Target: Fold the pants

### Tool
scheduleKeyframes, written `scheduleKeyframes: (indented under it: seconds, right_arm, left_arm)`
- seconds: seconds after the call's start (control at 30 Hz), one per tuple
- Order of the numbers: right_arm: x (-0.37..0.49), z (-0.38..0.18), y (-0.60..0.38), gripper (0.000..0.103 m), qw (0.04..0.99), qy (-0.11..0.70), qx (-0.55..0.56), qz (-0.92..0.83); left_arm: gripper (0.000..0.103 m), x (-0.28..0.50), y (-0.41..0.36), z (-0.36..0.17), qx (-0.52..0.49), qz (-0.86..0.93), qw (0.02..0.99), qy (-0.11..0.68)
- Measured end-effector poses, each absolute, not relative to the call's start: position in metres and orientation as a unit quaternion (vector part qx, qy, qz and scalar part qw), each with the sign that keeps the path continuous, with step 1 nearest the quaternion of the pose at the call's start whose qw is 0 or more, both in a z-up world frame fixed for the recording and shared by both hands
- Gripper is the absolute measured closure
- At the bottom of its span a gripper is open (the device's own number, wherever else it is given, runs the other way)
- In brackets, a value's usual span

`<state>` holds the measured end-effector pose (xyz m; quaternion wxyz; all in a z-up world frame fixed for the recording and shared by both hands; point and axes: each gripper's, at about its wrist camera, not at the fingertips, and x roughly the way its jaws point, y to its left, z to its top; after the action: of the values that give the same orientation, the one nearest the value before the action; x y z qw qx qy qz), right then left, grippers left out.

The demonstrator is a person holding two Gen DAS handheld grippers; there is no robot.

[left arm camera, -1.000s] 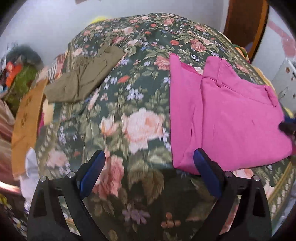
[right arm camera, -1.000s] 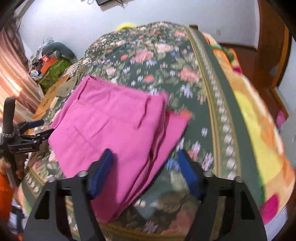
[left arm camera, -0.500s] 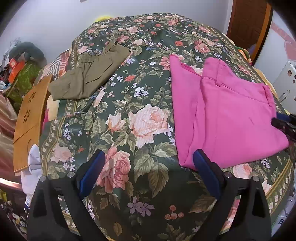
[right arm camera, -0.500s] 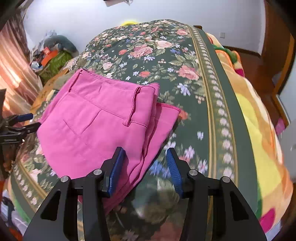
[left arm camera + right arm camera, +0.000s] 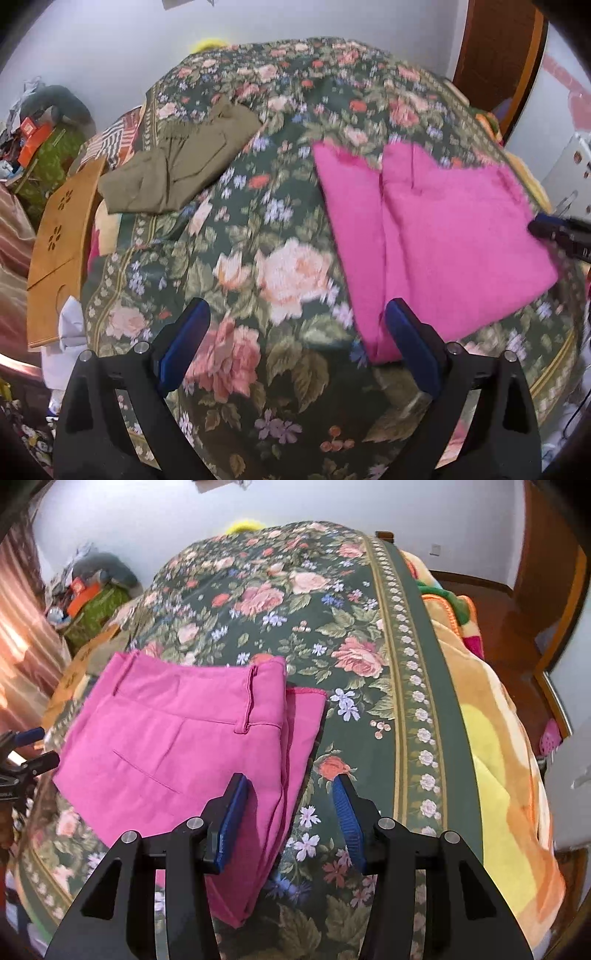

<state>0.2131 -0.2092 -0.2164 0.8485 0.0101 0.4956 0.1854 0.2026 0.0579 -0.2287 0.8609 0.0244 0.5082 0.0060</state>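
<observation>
The right hand-held gripper [image 5: 290, 812] hangs with its jaws moderately apart and empty, straddling the near edge of the pink pants [image 5: 192, 746]. The left hand-held gripper [image 5: 297, 341] stands wide and empty, its right finger just beside the pants' other side. The pants lie folded into a flat stack on the floral bed [image 5: 369, 602], waistband on top, one layer jutting past it. An olive garment [image 5: 177, 166] lies well apart. Likely risk: pinching only the top layer would drag the stack askew and undo the fold
</observation>
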Motion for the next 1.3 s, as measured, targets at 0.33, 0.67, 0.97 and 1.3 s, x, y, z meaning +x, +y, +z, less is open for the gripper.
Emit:
scheduleKeyframes:
  seconds: [0.33, 0.67, 0.97, 1.3]
  right_arm:
    - [0.212, -0.212, -0.203, 0.053, 0.846, 0.494, 0.035, 0.199]
    - [0.227, -0.235, -0.210, 0.052, 0.829, 0.507, 0.086, 0.219]
    - [0.236, -0.234, -0.202, 0.072, 0.839, 0.484, 0.100, 0.228]
    - [0.239, -0.214, -0.194, 0.090, 0.847, 0.469, 0.087, 0.236]
  left_arm:
    - [0.011, 0.254, 0.034, -0.238, -0.027, -0.078, 0.845, 0.528]
    - [0.021, 0.277, 0.022, -0.263, -0.043, -0.102, 0.832, 0.544]
    - [0.061, 0.284, 0.028, -0.263, -0.078, -0.131, 0.833, 0.533]
    - [0.083, 0.276, 0.020, -0.249, -0.055, -0.122, 0.844, 0.519]
